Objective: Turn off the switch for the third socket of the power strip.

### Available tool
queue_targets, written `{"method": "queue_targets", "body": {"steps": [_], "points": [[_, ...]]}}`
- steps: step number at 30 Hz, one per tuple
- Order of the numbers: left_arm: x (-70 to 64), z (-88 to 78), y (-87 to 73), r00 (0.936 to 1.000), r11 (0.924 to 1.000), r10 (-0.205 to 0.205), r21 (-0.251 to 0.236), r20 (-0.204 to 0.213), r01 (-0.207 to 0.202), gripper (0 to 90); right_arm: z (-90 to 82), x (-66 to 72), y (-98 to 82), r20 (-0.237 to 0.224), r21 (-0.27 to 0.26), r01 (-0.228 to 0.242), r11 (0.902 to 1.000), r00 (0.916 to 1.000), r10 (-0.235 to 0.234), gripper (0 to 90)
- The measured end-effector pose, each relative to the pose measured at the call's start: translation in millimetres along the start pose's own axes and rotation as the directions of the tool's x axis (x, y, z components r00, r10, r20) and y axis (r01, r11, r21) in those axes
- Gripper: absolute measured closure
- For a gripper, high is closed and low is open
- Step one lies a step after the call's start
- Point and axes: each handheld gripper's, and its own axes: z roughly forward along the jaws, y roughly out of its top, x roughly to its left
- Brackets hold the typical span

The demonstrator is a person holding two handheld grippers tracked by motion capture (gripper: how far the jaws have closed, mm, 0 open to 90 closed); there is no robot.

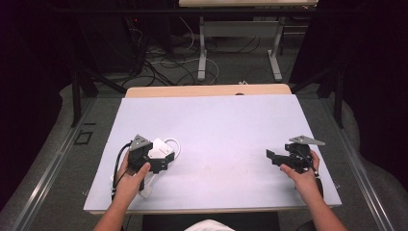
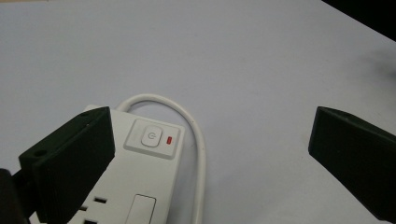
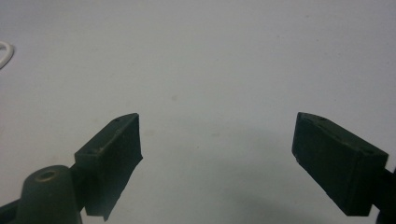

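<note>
A white power strip (image 1: pixel 158 148) lies at the left of the table with its white cable (image 1: pixel 174 143) curled in a loop beside it. My left gripper (image 1: pixel 162 156) hovers over it, open. In the left gripper view the power strip (image 2: pixel 140 186) shows a power button (image 2: pixel 149 137) with a red light (image 2: pixel 170 139) and socket holes below it. One jaw of the left gripper (image 2: pixel 212 126) is above the strip's left side, the other over bare table beyond the cable (image 2: pixel 198 140). My right gripper (image 1: pixel 278 153) is held at the right, open, and the right gripper (image 3: pixel 217 126) has nothing between its jaws.
The white table surface (image 1: pixel 216 120) stretches between the two grippers. A wooden edge (image 1: pixel 207 90) runs along its far side. Beyond it stand table legs (image 1: pixel 202 53) and loose cables (image 1: pixel 159 62) on the floor. A bit of white cable (image 3: pixel 4 53) shows at the far left of the right gripper view.
</note>
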Motion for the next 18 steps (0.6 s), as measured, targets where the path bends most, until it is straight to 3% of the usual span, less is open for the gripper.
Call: {"method": "queue_targets", "body": {"steps": [18], "points": [[-15.2,11.0,-6.9,0.9993,0.9994,0.032,0.015,0.018,-0.032,0.6,1.2,0.7,-0.9,-0.002,0.000,0.006,1.0000,1.0000,-0.006,15.2]]}}
